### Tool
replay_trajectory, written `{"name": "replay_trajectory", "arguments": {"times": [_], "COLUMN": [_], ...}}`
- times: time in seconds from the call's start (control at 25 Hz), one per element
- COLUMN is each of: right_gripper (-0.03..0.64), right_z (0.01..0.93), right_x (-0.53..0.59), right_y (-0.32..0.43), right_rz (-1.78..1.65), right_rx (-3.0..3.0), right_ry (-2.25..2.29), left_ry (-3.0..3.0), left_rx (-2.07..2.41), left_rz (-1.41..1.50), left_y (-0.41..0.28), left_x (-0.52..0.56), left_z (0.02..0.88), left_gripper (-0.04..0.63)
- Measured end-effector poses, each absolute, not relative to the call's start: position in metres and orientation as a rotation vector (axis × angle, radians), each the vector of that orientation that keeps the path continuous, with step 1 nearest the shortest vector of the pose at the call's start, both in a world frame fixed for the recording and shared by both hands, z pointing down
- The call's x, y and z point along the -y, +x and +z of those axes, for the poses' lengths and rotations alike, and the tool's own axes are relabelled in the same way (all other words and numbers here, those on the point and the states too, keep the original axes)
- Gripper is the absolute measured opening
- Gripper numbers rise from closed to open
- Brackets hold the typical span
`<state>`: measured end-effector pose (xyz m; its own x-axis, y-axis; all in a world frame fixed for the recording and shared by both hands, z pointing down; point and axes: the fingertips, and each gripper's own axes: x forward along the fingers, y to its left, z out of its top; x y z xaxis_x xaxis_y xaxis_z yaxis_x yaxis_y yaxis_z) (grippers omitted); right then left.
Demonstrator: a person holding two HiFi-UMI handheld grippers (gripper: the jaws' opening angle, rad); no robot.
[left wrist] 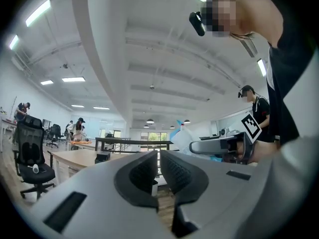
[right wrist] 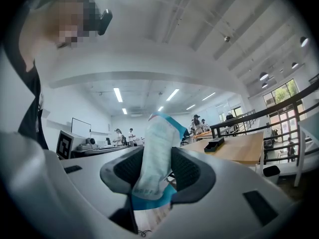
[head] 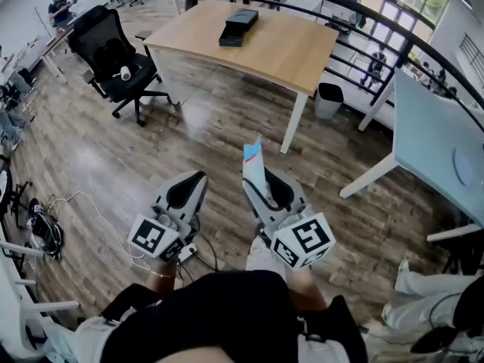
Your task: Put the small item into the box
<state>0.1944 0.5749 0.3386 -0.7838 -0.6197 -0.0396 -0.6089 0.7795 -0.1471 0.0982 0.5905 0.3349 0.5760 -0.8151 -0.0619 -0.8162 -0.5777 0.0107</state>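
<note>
Head view: the right tool (head: 259, 178) grips the small packet (head: 252, 159) upright, near the person. The box (head: 239, 26) lies far off on the table (head: 295, 55), so carrying and placing remain, I judge.

Left gripper view: the left tool (left wrist: 158, 176) is closed and empty.

Right gripper view: the jaws pinch the small packet. The room is an open office with a wood floor (head: 212, 127).

- A wooden worktop (head: 295, 51) on white legs stands far, centre.
- A black office chair (head: 106, 40) sits far left of it, with a small white object (head: 125, 72) on its seat.
- A grey waste bin (head: 328, 100) stands just beside the worktop's right leg.
- A black railing (head: 363, 10) curves along the far right.
- A pale table (head: 427, 138) fills the right edge.
- Tangled cables (head: 41, 221) lie on the wood-plank floor (head: 98, 157) at near left.
- A seated person (head: 59, 6) is far left.
</note>
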Motion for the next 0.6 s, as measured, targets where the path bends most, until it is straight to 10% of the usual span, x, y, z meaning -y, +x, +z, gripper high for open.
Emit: {"name": "replay_trajectory", "arguments": {"times": [0.6], "right_gripper": [0.172], "right_z": [0.326], "right_x": [-0.416], "right_y": [0.222], "right_rz": [-0.225], "right_rx": [-2.862], "right_ry": [-0.861], "left_ry": [-2.667], "left_rx": [-1.549], "left_rz": [-0.007], "left_y": [0.123], "left_x": [-0.441], "left_z": [0.305], "left_gripper": [0.025]}}
